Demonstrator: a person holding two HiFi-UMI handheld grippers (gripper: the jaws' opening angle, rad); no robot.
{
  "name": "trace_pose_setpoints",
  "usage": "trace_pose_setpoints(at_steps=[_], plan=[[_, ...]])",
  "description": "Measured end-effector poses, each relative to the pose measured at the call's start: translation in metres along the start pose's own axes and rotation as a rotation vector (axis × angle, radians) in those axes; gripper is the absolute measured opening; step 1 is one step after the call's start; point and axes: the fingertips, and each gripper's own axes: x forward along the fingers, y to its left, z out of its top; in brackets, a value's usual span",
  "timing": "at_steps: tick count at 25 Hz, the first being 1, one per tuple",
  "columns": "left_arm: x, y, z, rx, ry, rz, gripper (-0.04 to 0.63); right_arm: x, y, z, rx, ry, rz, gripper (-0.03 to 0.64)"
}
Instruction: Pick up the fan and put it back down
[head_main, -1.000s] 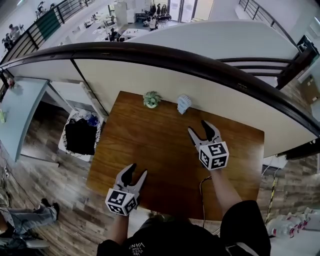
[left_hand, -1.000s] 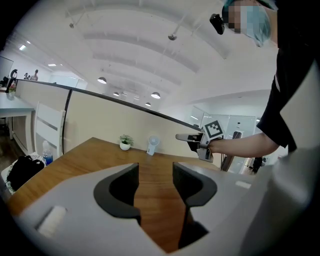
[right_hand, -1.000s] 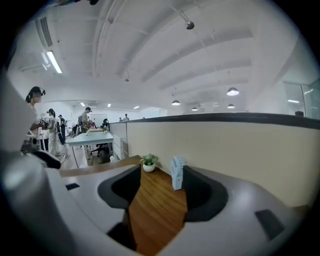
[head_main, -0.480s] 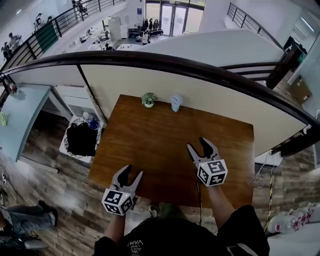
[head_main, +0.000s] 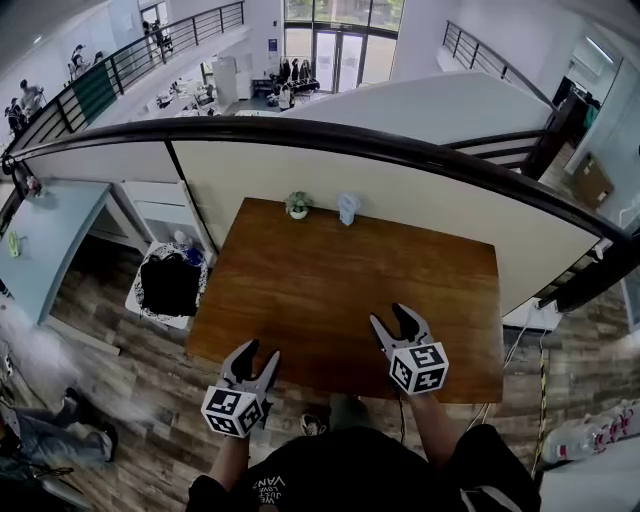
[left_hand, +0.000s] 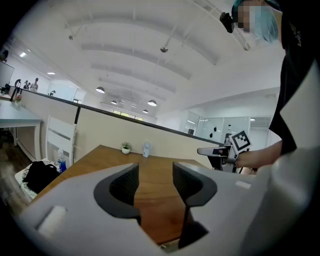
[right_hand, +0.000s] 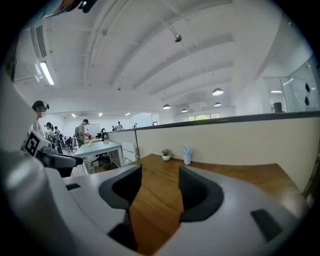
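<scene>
The small pale blue fan (head_main: 347, 208) stands upright at the far edge of the brown table (head_main: 330, 290), beside a tiny potted plant (head_main: 297, 206). It also shows far off as the fan (left_hand: 146, 149) in the left gripper view and the fan (right_hand: 186, 154) in the right gripper view. My left gripper (head_main: 257, 355) hangs open over the table's near left edge. Over the near right part of the table my right gripper (head_main: 394, 317) is open too. Both hold nothing and are far from the fan.
A cream partition wall with a dark rail (head_main: 400, 150) runs behind the table. A white basket with dark clothes (head_main: 170, 285) sits on the floor at the left. A cable (head_main: 515, 345) hangs off the table's right side. Wood floor surrounds the table.
Both grippers have drawn back toward the near edge of the table, away from the fan. The head view has pulled back, so the table looks smaller.
</scene>
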Motion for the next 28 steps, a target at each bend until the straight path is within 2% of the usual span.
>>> trace_pose_setpoints(at_steps=[11,19,24,28], plan=[[-0.025,-0.018,0.004,0.021,-0.023,0.065,0.198,-0.058,0.009,-0.029,0.064,0.034,0.033,0.233],[-0.013,-0.072,0.0,0.011,-0.038,0.089,0.198,-0.099,-0.014,-0.05,0.054,0.09,0.081,0.223],[-0.01,-0.112,-0.008,0.014,-0.06,0.119,0.188,-0.128,-0.035,-0.054,0.043,0.086,0.103,0.166],[-0.015,-0.139,-0.021,0.017,-0.062,0.15,0.102,-0.148,-0.048,-0.061,0.043,0.082,0.126,0.099]])
